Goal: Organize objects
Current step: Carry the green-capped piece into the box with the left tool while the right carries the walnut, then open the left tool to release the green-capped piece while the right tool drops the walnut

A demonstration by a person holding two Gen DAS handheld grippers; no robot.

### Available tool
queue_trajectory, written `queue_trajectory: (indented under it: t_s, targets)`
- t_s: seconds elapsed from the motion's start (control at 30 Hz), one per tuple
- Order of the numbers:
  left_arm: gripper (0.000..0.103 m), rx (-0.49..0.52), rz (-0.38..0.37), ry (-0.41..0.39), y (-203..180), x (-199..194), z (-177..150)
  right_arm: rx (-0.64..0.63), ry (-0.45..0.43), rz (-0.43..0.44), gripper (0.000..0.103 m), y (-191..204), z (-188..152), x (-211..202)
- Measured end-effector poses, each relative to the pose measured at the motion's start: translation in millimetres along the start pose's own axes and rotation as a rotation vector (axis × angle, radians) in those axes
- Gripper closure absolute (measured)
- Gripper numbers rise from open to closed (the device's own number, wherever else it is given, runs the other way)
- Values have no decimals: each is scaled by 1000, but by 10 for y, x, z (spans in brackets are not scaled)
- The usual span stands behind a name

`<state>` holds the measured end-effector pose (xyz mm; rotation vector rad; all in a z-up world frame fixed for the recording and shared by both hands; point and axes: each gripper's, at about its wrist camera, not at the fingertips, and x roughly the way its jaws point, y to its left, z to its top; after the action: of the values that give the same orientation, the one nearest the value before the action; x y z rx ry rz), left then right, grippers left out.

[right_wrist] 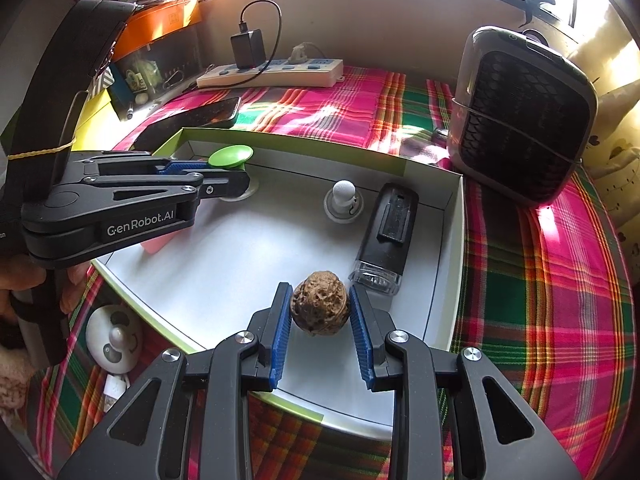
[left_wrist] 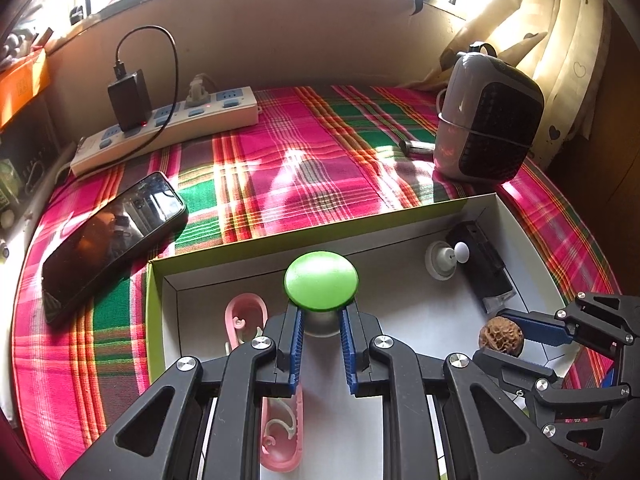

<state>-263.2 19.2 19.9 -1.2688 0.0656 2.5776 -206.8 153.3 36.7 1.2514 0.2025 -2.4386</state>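
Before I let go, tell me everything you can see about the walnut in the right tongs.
The walnut is a brown, roundish nut with a deeply wrinkled, pitted shell, whole as far as can be seen. It sits between the blue ribbed pads of the right tongs, which press on its two sides. It is over the white floor of the open box, near the corner closest to the camera, just in front of the black device with the clear end. Whether its underside rests on the floor cannot be told.

A plaid-covered table (left_wrist: 304, 168) carries a white box (left_wrist: 400, 216), phone (left_wrist: 112, 240), power strip (left_wrist: 168, 128) and heater (left_wrist: 488, 120).
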Motion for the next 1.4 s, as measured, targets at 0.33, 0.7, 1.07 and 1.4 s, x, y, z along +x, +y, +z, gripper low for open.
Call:
queue_trajectory:
  t_s: [0.33,0.7,1.07,1.4]
  targets:
    - [87,-15,-3,1,31,-3,9,-2,2,-14,73,14,12,0]
    - [80,-17,11,8,39,7,2,-1,10,-19,73,24,19,-7]
    - [71,-37,-4,9,67,-26,-21,15,4,-11,71,36,-2,-64]
    - [67,-62,-22,3,100,-122,-78,27,-14,-4,60,102,-8,-165]
